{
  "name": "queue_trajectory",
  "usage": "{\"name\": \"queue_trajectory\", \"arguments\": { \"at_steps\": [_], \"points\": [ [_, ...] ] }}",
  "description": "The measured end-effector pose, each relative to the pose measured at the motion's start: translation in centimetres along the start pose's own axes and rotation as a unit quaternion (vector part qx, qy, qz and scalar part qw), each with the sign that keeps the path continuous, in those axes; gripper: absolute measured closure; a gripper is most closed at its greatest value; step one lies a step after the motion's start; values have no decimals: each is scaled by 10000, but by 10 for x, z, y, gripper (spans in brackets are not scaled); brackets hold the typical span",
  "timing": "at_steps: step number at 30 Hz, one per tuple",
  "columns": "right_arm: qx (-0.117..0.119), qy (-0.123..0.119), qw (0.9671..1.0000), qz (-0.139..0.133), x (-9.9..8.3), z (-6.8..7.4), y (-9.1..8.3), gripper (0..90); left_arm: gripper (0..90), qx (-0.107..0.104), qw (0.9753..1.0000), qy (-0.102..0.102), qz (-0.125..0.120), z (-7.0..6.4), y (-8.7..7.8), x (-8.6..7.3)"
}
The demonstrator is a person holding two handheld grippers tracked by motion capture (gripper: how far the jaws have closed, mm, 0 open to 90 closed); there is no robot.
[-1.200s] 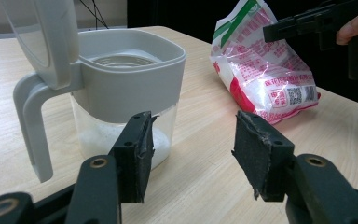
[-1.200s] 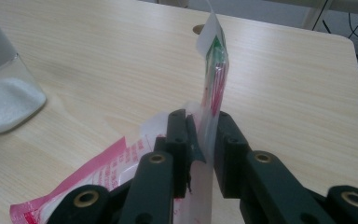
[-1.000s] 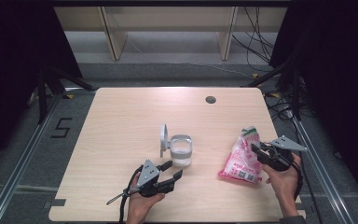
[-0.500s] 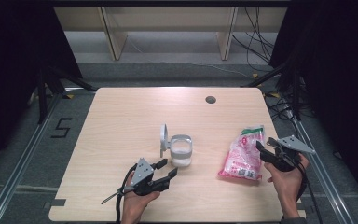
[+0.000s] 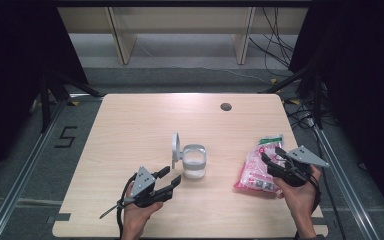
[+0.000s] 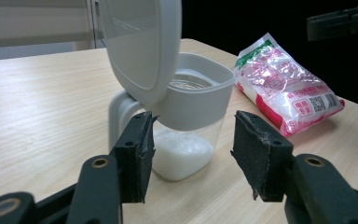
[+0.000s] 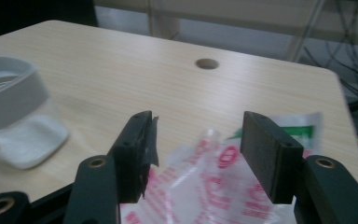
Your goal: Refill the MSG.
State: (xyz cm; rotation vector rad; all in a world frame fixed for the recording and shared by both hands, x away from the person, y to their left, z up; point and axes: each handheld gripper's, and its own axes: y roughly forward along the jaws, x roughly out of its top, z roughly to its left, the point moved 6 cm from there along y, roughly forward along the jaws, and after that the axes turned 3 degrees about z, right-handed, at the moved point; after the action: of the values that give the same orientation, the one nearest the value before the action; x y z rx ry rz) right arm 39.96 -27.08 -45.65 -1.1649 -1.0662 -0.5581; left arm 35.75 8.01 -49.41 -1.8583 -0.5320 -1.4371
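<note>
Both hands have drawn back, left gripper (image 5: 170,176) and right gripper (image 5: 271,156) gaping empty beside the bag (image 5: 257,165).

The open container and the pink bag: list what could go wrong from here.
1. The container stands with its lid flipped up; a careless nudge from the open left tongs just in front of it could tip it and spill the white powder.
2. The right tongs hang open over the crinkly pink bag; a shallow pinch might slip off the film or tear it.
</note>
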Motion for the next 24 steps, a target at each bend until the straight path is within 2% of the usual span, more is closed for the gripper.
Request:
{"name": "queue_trajectory", "arguments": {
  "at_steps": [1,2,3,4,6,7,8,10,12,13,14,15,16,17,20,22,23,24],
  "points": [
    [284,-85,9996,43,-1,12,3,448,482,78,10000,-30,36,2,-3,0],
    [360,-155,9992,20,-1,14,4,447,482,73,10000,-10,-9,3,-2,1],
    [351,-131,9992,113,-3,18,4,446,483,118,9999,-20,9,4,-3,1],
    [454,-274,9986,91,-3,20,6,446,486,139,9999,23,45,5,-5,2],
    [541,-203,9982,187,-5,29,6,443,498,143,9999,11,48,6,-6,2],
    [594,-344,9976,129,-5,31,9,441,501,143,9999,48,37,7,-7,3],
    [658,-248,9973,207,-7,36,8,440,514,155,9999,29,28,7,-7,3],
    [711,-451,9964,131,-7,38,10,438,557,158,9998,115,48,9,-9,4],
    [739,-470,9960,182,-8,41,10,436,597,178,9997,142,54,10,-10,4],
    [862,-464,9949,258,-12,47,12,436,628,200,9996,214,41,12,-10,6],
    [860,-381,9951,296,-13,49,11,436,643,266,9994,218,61,14,-11,7],
    [911,-365,9948,270,-14,52,12,436,684,289,9992,273,75,15,-11,7],
    [893,-394,9945,368,-15,53,10,436,701,331,9989,315,113,16,-11,8],
    [925,-490,9941,297,-15,53,12,436,722,373,9987,331,103,18,-11,9],
    [1007,-680,9921,313,-17,57,14,435,748,485,9984,281,102,22,-10,12],
    [1054,-444,9928,368,-21,63,14,435,769,508,9980,363,94,24,-10,14],
    [1044,-464,9922,498,-23,64,13,435,797,540,9977,410,27,25,-9,19],
    [1060,-500,9920,468,-23,65,14,435,798,538,9978,390,27,26,-9,21]
  ]
}}
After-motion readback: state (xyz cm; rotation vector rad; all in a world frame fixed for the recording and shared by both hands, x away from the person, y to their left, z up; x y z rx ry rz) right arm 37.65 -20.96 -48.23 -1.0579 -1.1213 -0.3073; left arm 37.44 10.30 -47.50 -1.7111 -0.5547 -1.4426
